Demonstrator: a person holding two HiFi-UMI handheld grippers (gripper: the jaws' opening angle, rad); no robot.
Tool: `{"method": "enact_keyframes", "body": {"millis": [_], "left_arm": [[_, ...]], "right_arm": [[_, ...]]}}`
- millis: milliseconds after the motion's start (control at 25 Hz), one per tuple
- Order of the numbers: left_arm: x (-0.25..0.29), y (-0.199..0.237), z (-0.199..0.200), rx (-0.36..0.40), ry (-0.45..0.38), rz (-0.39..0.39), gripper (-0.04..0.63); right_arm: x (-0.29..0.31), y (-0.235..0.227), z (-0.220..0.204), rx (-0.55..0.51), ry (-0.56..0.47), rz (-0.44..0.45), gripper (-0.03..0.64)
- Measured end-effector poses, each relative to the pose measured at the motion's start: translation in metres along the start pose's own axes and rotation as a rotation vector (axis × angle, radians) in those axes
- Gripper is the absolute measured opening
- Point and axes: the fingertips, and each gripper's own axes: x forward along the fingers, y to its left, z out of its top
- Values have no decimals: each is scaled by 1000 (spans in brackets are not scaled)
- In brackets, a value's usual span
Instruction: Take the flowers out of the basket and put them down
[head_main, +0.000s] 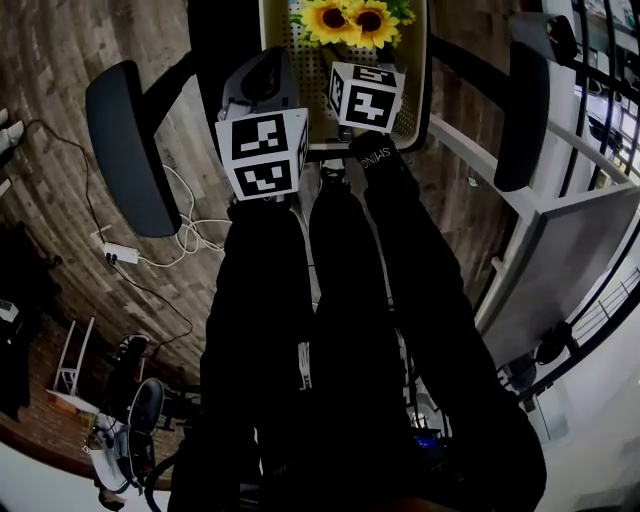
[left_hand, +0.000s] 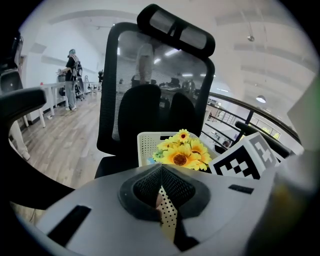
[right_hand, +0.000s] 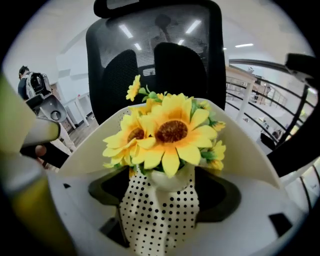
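A bunch of yellow sunflowers (head_main: 350, 22) stands in a cream perforated basket (head_main: 415, 110) on an office chair's seat. In the right gripper view the sunflowers (right_hand: 170, 132) rise from a white pot (right_hand: 170, 181) just beyond my right gripper (right_hand: 160, 205). That gripper is open, with a strip of the basket's dotted wall between its jaws and gaps on both sides. My left gripper (left_hand: 161, 195) is shut on the basket's perforated near rim, with the flowers (left_hand: 184, 155) behind it. From the head camera, both marker cubes hide the fingertips.
The chair's black mesh back (left_hand: 150, 90) rises behind the basket, and its armrests (head_main: 130, 150) (head_main: 525, 110) flank it. A power strip with cables (head_main: 120, 253) lies on the wooden floor at left. A white panel (head_main: 570, 260) and railing stand at right. A person (left_hand: 71, 75) stands far off.
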Motion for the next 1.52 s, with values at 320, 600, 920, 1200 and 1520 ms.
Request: {"method": "enact_keyframes", "body": {"millis": [320,600,920,1200,1520], "left_arm": [[3,4,-5,-10,0,-6,2],[10,15,-8,-19,0,-9,2],[18,27,-13,-22,2,-7,1],[18,28,-19,-30,10,-11,2],[13,39,-21,-33,2,-7,0]], "right_arm": [[36,-9,24,-16,-139,-82,472],[65,-13,37,-22,-162,-118,477],[84,-16,47,3,-189,-146,482],[105,-21,42,38,-165,-179,523],[106,-19,53,17,-224,-205,526]]}}
